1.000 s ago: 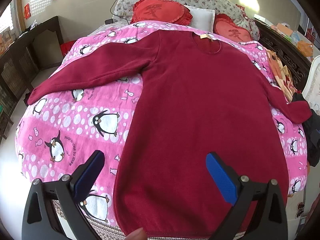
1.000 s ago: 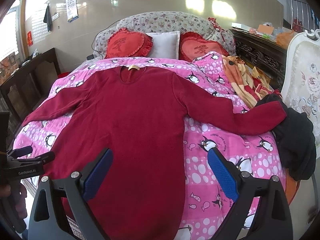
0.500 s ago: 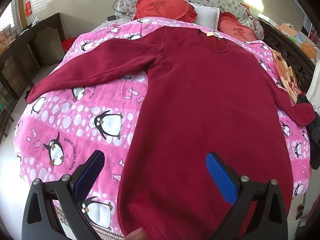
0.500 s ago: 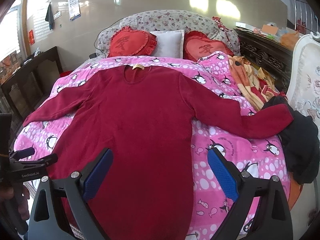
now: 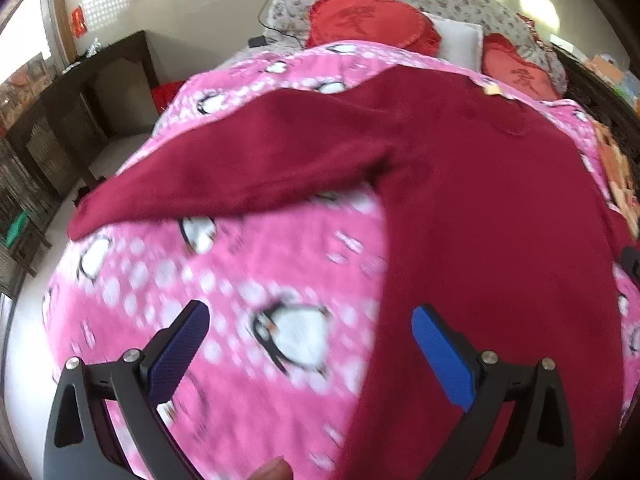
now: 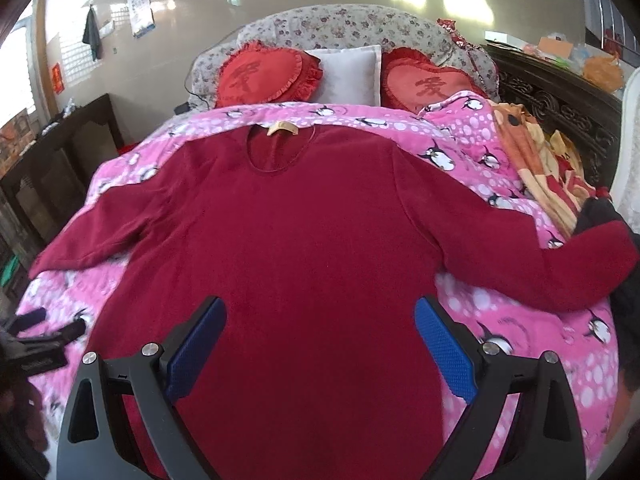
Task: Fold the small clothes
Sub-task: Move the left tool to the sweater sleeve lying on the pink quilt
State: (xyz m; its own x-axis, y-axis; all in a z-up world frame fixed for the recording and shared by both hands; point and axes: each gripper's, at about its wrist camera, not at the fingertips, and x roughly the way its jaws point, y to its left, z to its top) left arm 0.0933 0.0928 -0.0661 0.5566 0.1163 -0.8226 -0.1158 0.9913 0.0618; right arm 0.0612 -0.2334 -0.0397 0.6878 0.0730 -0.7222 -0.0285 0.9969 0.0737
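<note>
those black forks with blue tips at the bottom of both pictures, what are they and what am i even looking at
They are two hand-held grippers; a person holds one in each hand. Each carries a wide-angle camera looking forward along its two blue-padded fingers, so there are two pictures.

One picture is from the left gripper, blurred, over the sweater's left edge. The other is from the right gripper, over the sweater's lower middle; the left gripper appears at its left edge.

On the pink penguin-print quilt lies a dark red long-sleeved fleece sweater, flat, sleeves spread. Behind it are two red heart-shaped cushions and a white pillow.

Both grippers are open and hold nothing.
</note>
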